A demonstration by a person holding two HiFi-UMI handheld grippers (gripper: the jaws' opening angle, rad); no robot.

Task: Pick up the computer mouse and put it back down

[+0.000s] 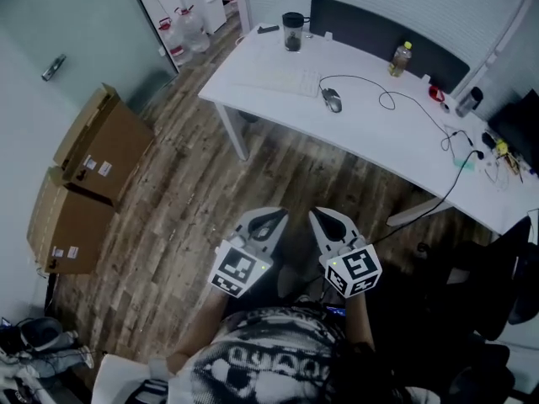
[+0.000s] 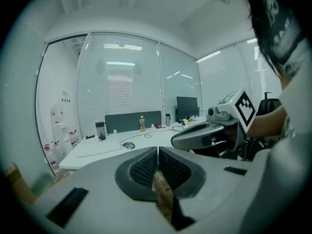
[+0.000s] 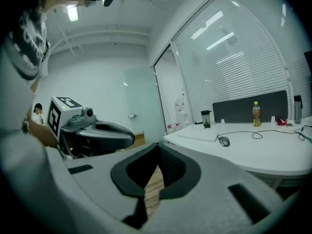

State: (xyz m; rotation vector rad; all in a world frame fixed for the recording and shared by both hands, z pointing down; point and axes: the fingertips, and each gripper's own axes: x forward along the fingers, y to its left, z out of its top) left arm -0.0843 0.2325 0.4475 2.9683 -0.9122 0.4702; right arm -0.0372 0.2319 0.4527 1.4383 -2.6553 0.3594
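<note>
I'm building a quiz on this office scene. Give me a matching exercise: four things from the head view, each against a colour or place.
Things:
1. computer mouse
2. bottle
3. tumbler
4. cardboard boxes

Descriptions:
a. on the wooden floor
b. yellowish, with a yellow cap
c. dark, near the far left corner of the desk
d. right beside the keyboard, cable attached

Pairs: 1-d, 2-b, 3-c, 4-a
</note>
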